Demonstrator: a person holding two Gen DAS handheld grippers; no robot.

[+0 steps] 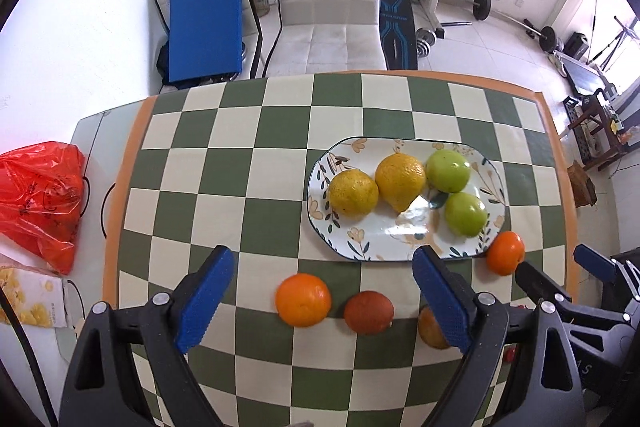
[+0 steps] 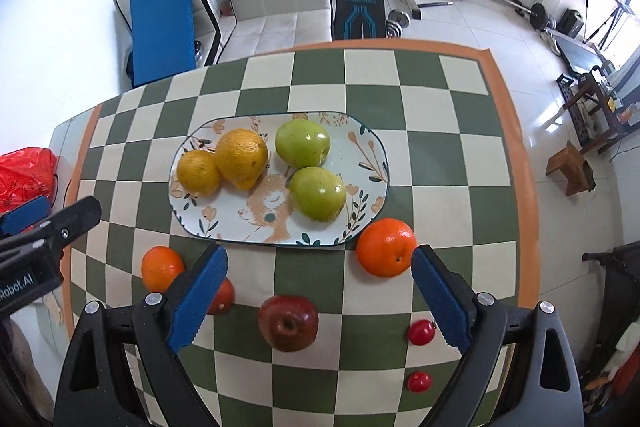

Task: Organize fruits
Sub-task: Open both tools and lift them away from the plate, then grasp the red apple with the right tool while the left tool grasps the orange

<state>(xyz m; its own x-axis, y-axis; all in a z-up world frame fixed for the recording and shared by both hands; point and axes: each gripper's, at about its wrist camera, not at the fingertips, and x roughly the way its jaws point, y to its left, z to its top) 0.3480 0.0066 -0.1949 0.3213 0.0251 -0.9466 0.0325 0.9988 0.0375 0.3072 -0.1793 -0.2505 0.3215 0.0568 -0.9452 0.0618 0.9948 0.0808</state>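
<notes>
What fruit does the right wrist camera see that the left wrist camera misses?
Only the right wrist view shows the red apple and two small red fruits near the table's front, plus a wooden stool on the floor. Only the left wrist view shows a white packet with yellow print beside the red bag. Both show the flowered plate holding two yellow fruits and two green apples, and oranges lying off the plate on the checked cloth.
</notes>
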